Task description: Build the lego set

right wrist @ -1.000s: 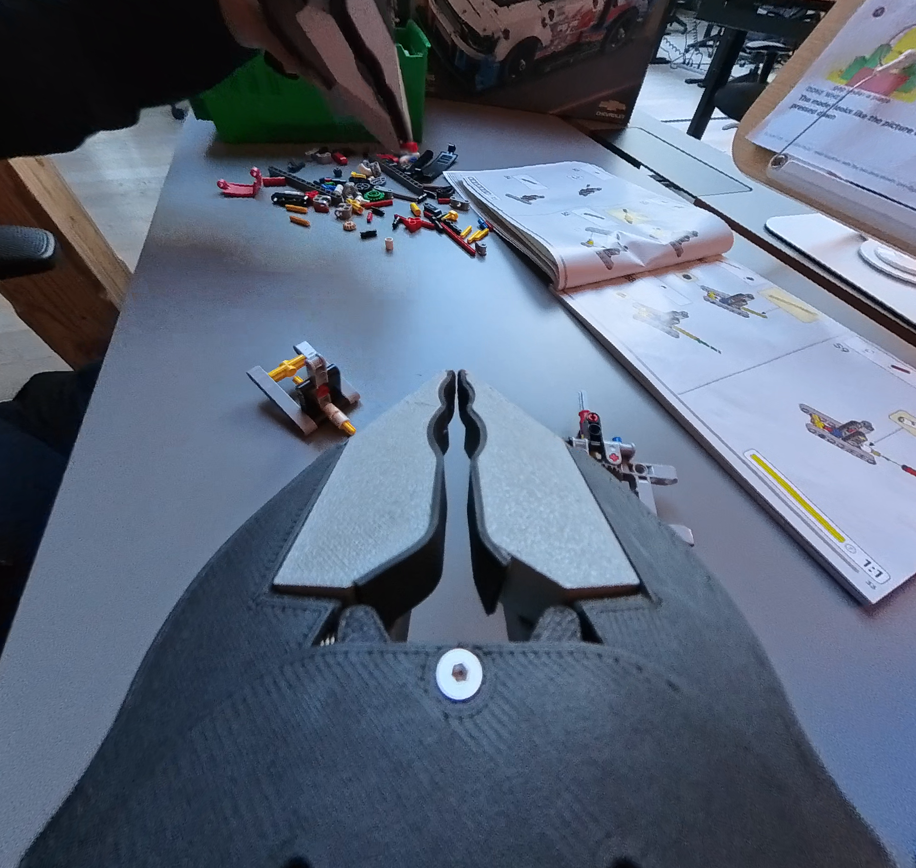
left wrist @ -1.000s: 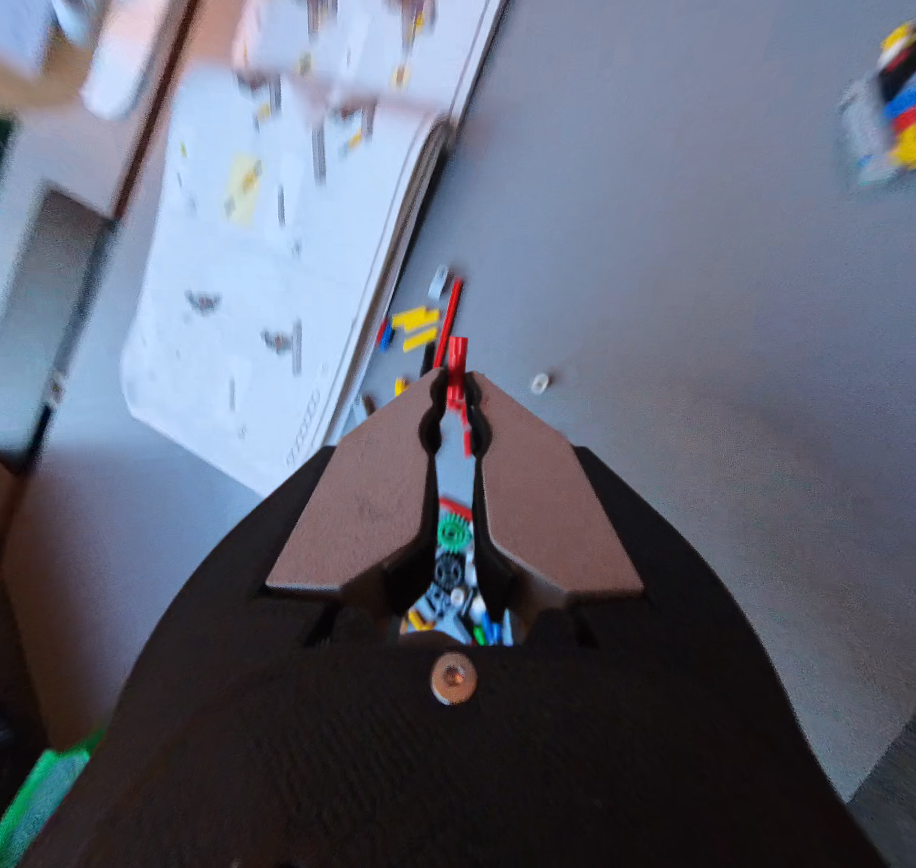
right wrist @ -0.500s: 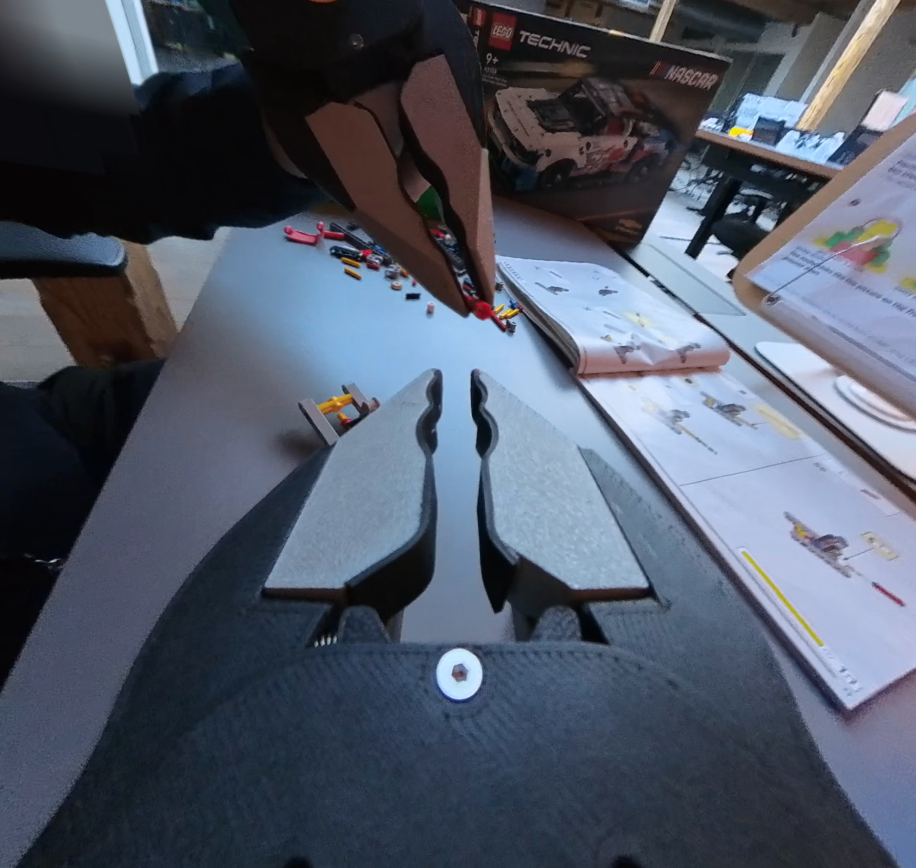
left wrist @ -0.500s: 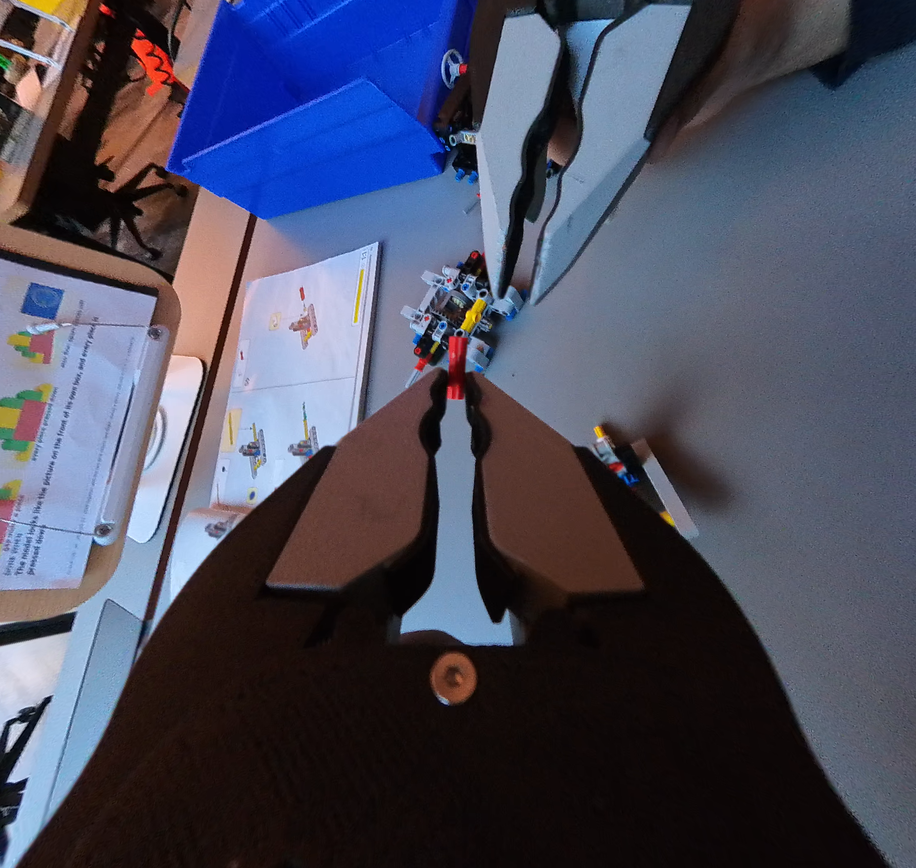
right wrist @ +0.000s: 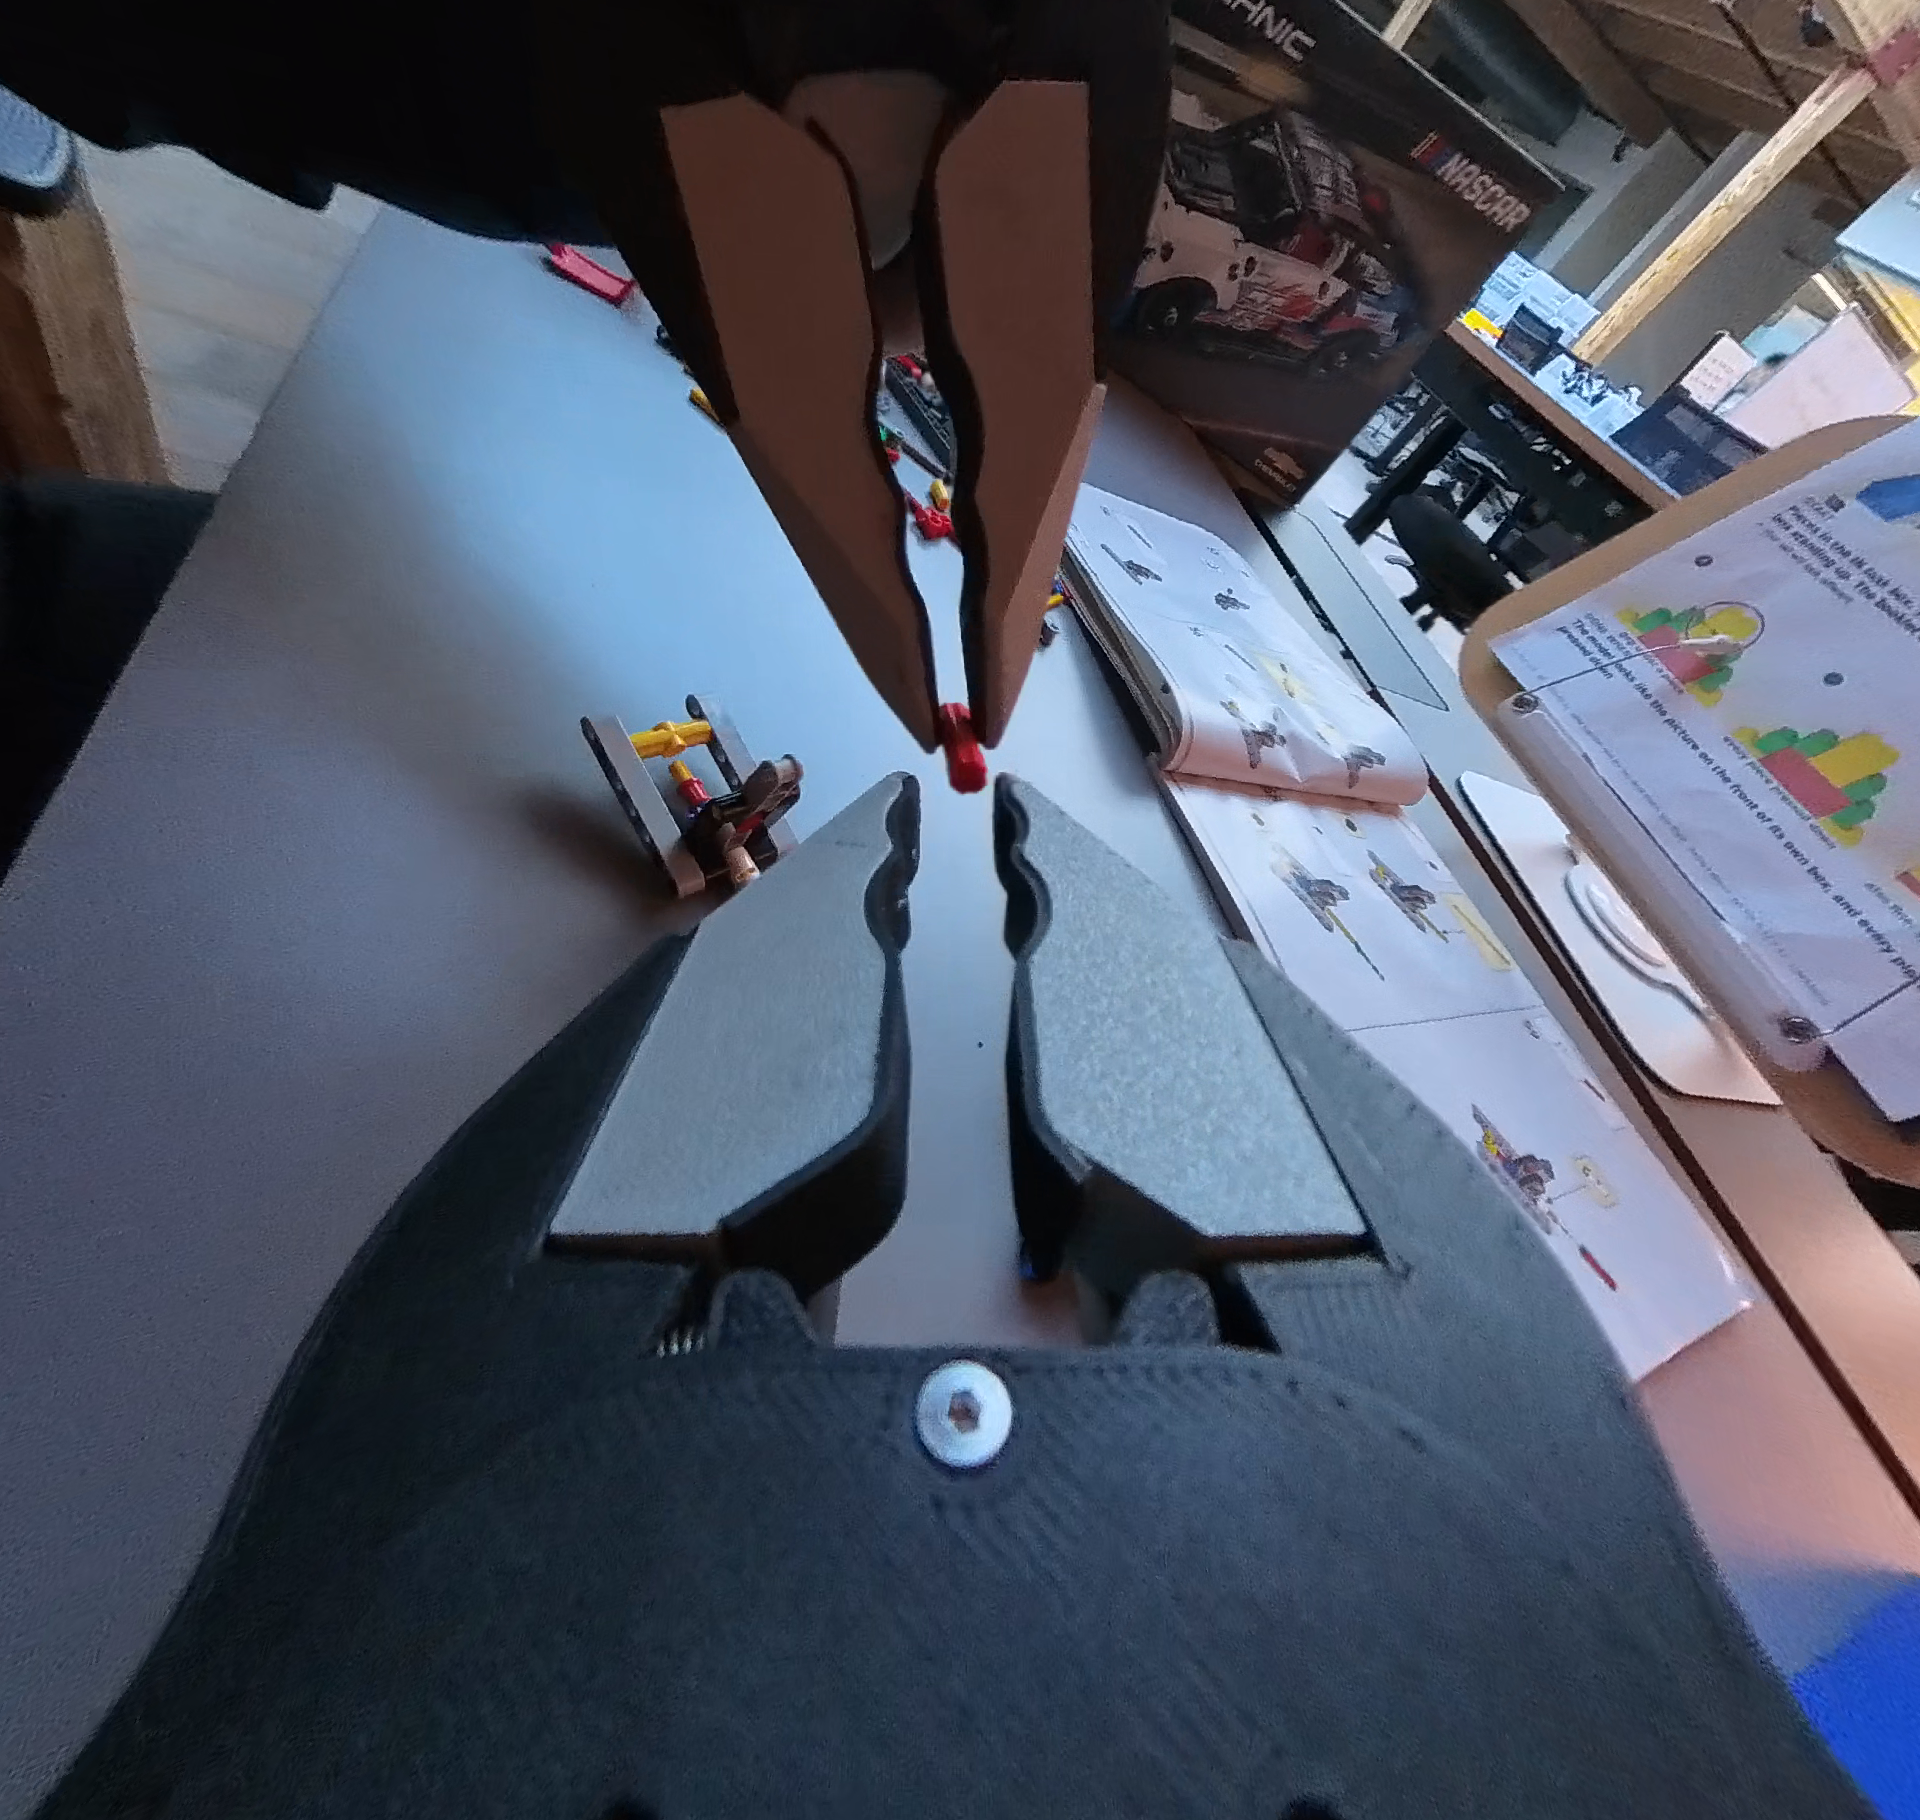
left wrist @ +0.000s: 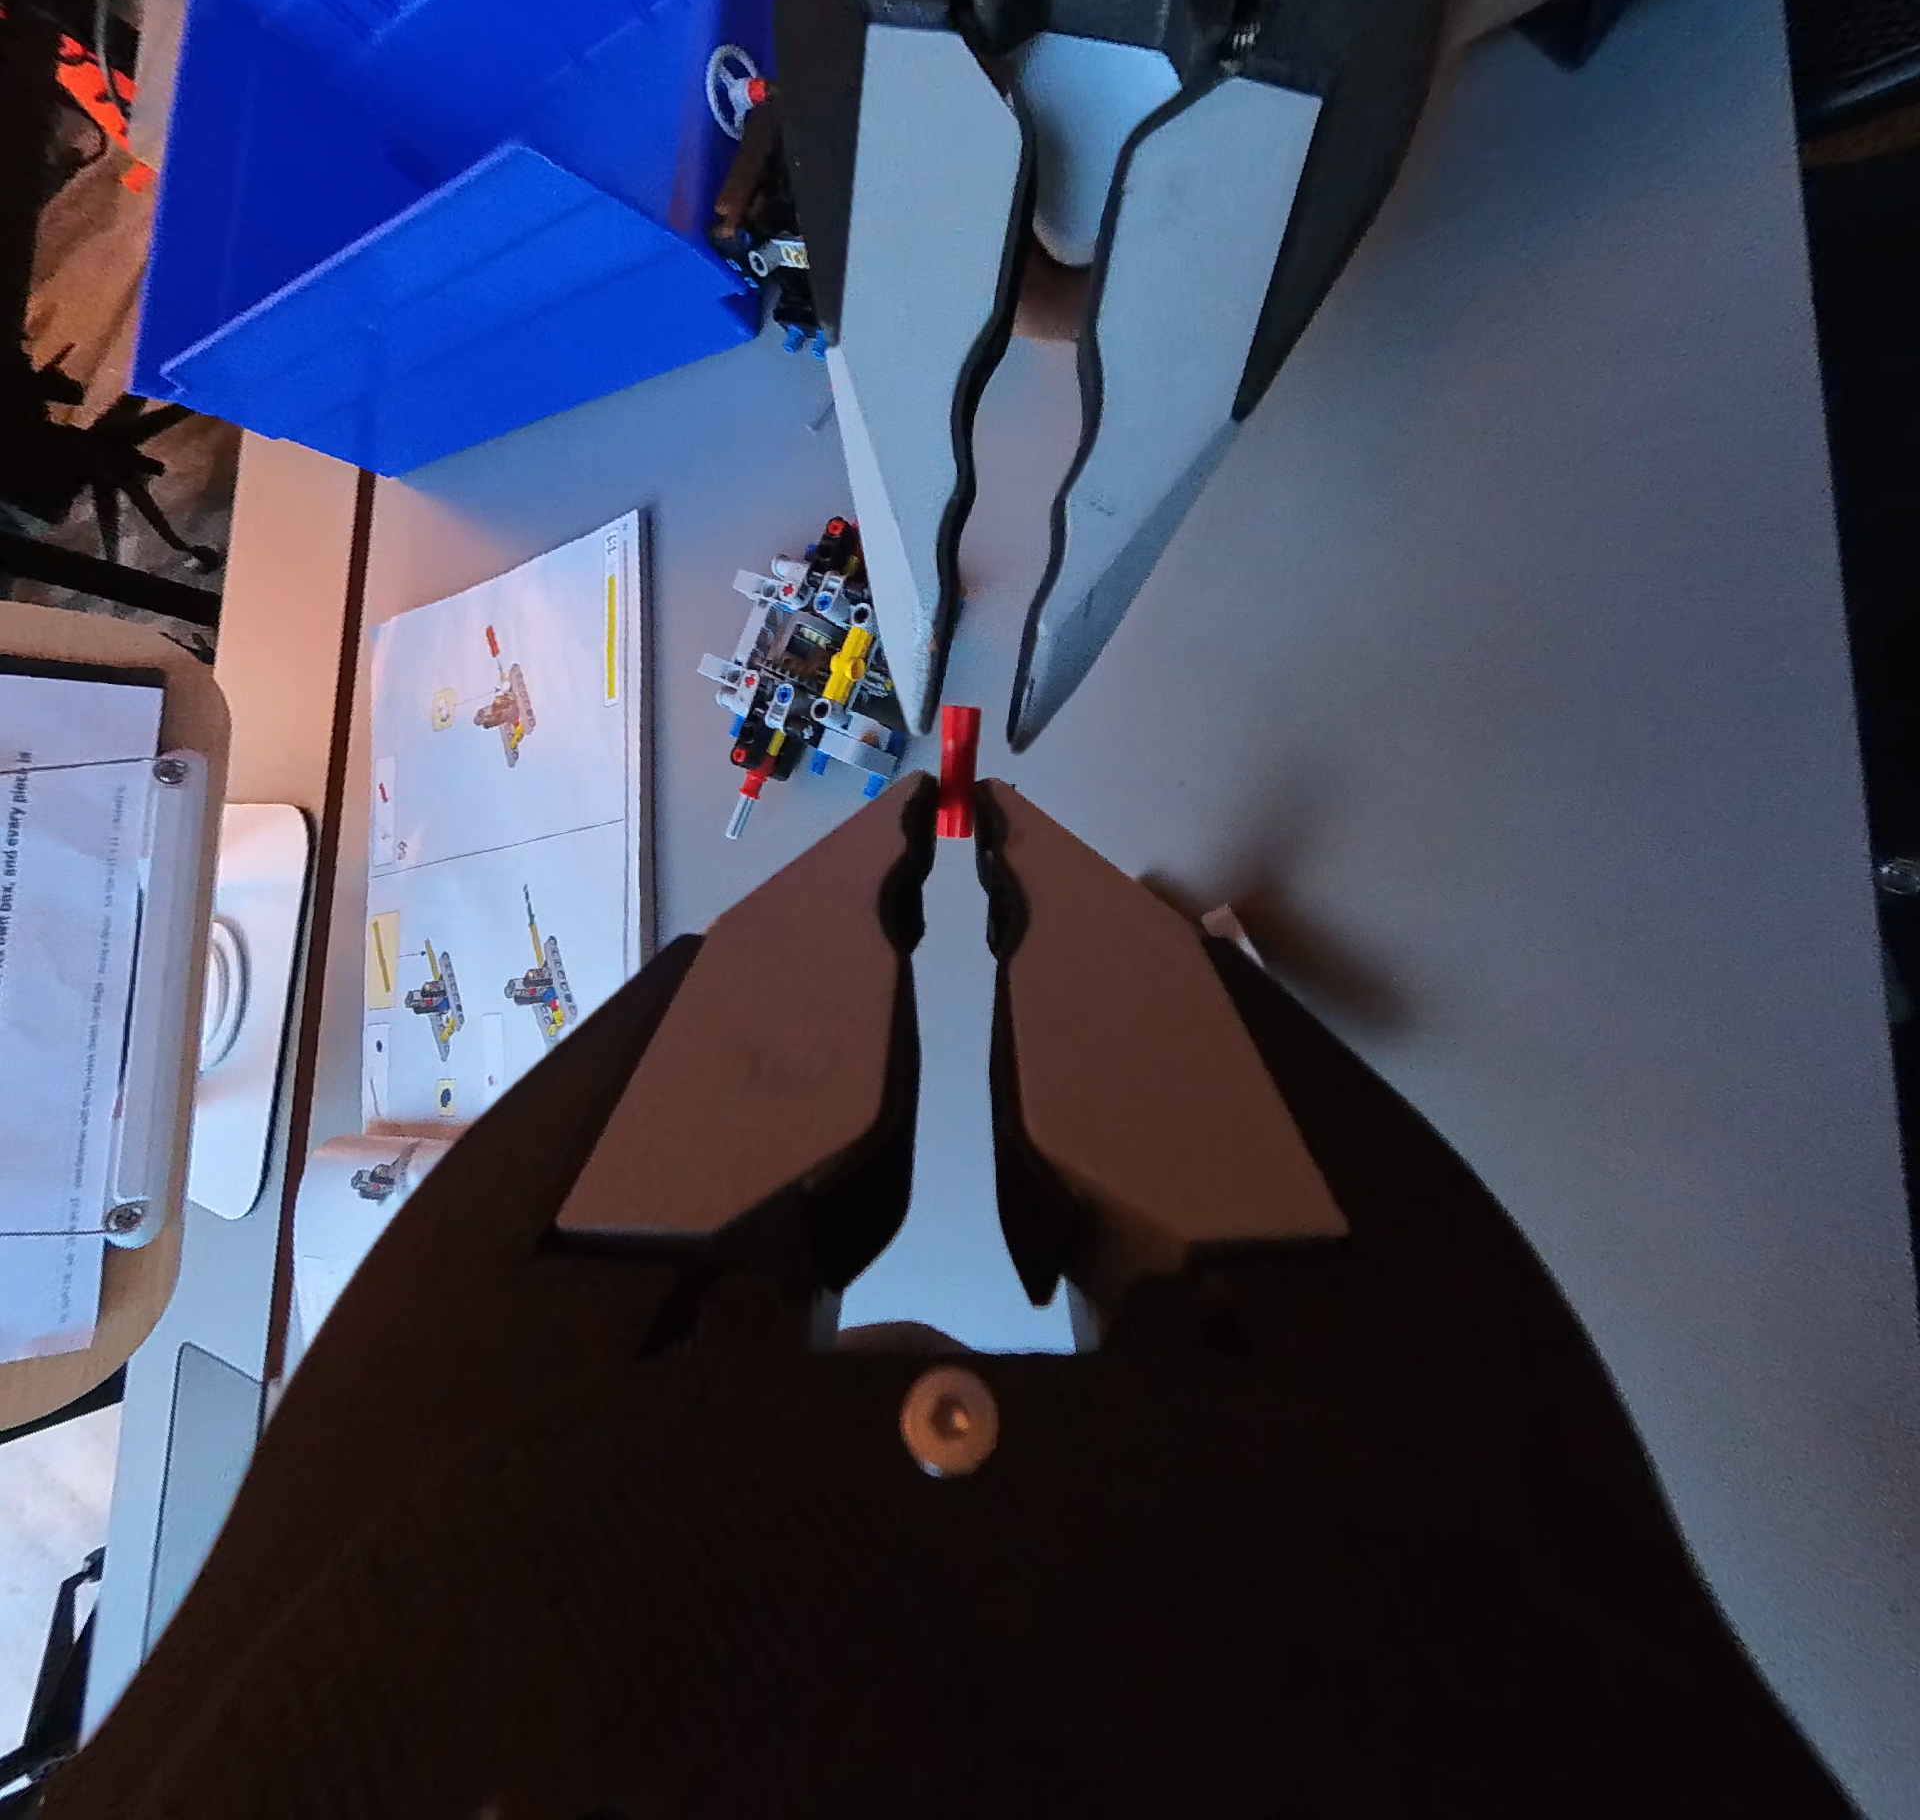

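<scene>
Between the left gripper tips a red pin is pinched, its long axis running forward along the fingers toward the right gripper, whose parted tips flank its free end without touching.

From the right wrist, the pin points down toward the open jaws; its clamped end is hidden.

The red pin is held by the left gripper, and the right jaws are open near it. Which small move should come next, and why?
Probably ease the right gripper forward until its open jaws flank the red pin. The pin juts free from the left gripper, and the right fingertips stop just short of it.
</scene>
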A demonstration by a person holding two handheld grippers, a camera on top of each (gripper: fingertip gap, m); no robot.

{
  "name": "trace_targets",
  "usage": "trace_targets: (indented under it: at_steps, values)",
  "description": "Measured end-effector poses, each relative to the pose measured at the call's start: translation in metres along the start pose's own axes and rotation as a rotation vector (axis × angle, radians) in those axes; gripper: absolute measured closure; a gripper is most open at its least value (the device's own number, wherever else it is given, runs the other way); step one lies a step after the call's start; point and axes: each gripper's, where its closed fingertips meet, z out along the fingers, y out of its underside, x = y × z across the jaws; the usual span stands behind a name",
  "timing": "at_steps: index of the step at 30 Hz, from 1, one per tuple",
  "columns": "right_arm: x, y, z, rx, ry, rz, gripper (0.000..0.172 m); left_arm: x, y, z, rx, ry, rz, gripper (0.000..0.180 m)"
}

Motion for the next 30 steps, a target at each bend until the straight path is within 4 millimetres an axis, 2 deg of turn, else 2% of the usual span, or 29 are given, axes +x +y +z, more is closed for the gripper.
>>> trace_targets:
  at_steps: [5,14,15,18,23,27,30]
  values:
    - [-0.006,0.004,0.004,-0.032,-0.005,-0.045,0.164,0.008,0.006,0.005,-0.032,0.041,-0.025,0.177]
    - [-0.007,0.012,0.006,-0.068,-0.023,-0.021,0.168,0.007,0.007,0.009,-0.042,0.017,-0.051,0.177]
    - [-0.007,0.010,0.005,-0.062,-0.023,-0.021,0.168,0.008,0.007,0.009,-0.027,0.022,-0.074,0.175]
    - [-0.006,0.006,0.003,-0.040,-0.014,-0.037,0.168,0.012,0.008,0.008,0.008,0.095,-0.194,0.155]
    - [-0.012,0.003,0.003,-0.024,-0.029,-0.068,0.169,0.015,0.003,0.001,0.096,0.178,-0.270,0.172]
    - [-0.016,0.001,0.003,-0.011,-0.040,-0.093,0.168,0.018,0.004,0.003,0.102,0.201,-0.281,0.175]
    - [-0.015,0.002,0.003,-0.009,-0.034,-0.078,0.168,0.015,0.004,0.004,0.102,0.148,-0.234,0.176]
